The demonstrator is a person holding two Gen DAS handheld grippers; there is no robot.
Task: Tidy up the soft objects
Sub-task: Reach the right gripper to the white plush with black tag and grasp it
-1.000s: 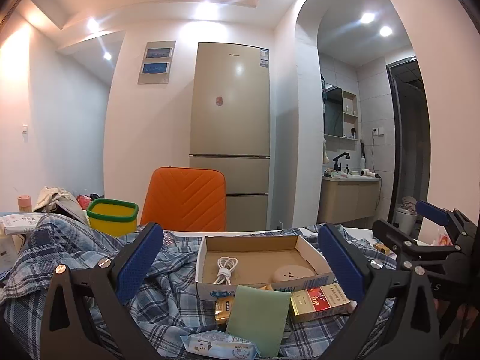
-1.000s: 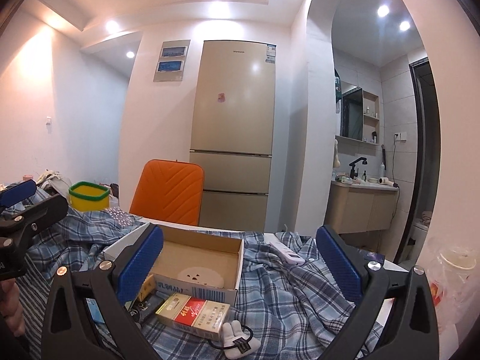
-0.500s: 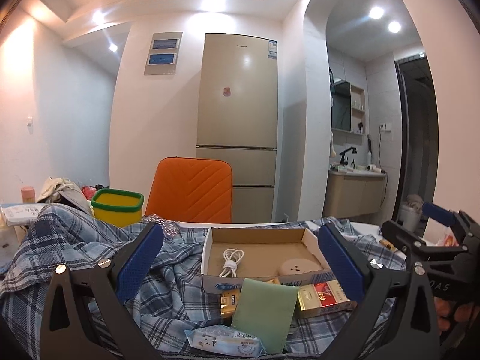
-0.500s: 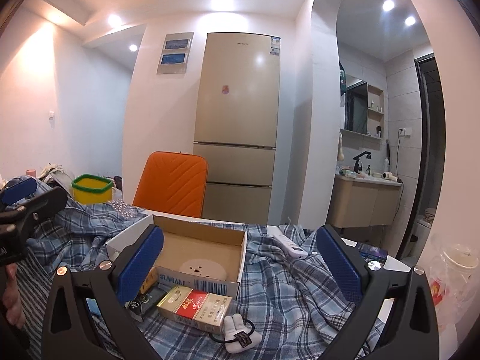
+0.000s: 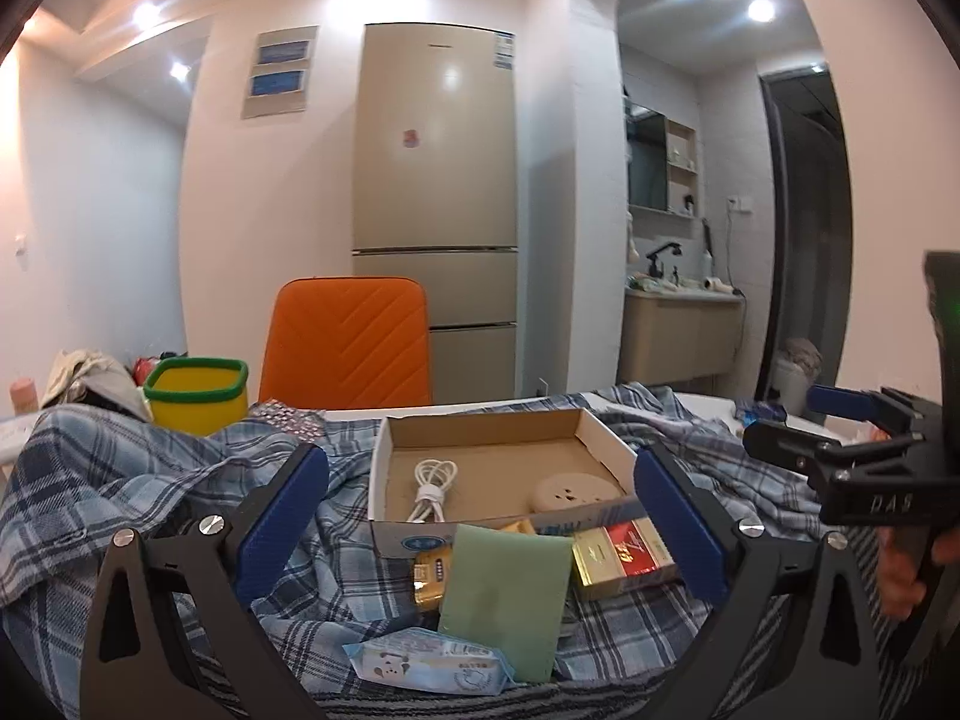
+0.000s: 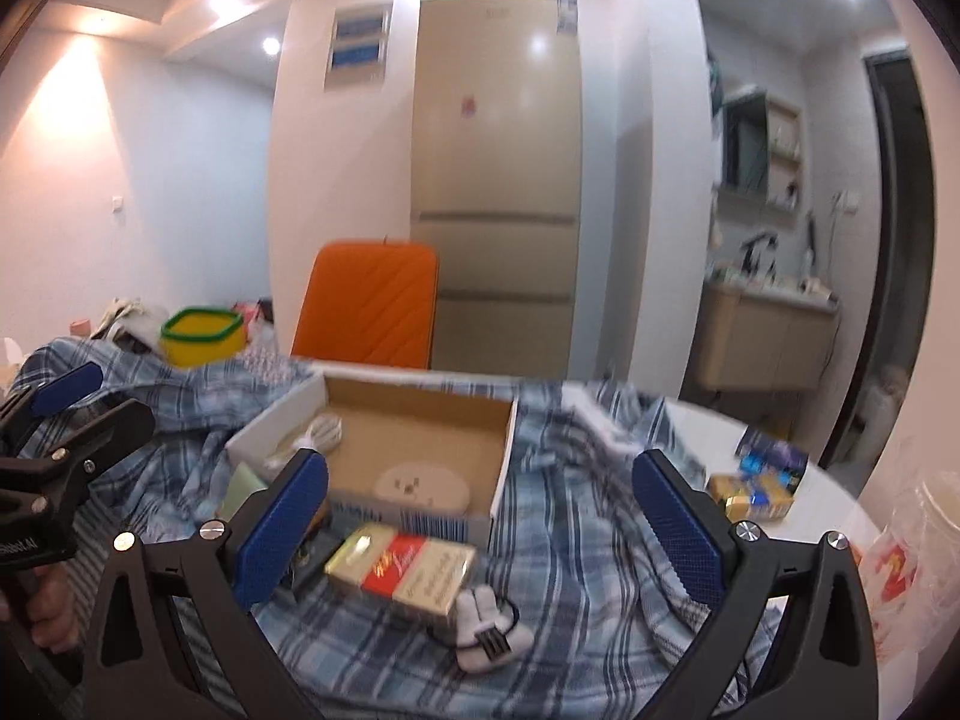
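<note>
A blue plaid cloth (image 5: 120, 480) lies rumpled over the table, also in the right wrist view (image 6: 576, 540). On it stands an open cardboard box (image 5: 498, 468) holding a white cable (image 5: 433, 486) and a round white piece (image 5: 570, 489); the box shows in the right wrist view (image 6: 420, 438) too. In front lie a green pad (image 5: 507, 588), a wipes packet (image 5: 429, 669), a red-gold carton (image 5: 624, 552) and, in the right wrist view, a small white plush item (image 6: 489, 630). My left gripper (image 5: 480, 528) is open and empty above the pad. My right gripper (image 6: 477, 534) is open and empty above the carton (image 6: 402, 570).
A yellow tub with a green rim (image 5: 197, 393) and an orange chair (image 5: 348, 342) stand behind the table, a fridge (image 5: 435, 228) beyond. Small wrapped packets (image 6: 759, 480) and a plastic bag with a cup (image 6: 912, 546) sit at the right table edge.
Both grippers have risen and tipped down, so the table items sit higher in view. The right gripper has swung left toward the box. Both stay open.
</note>
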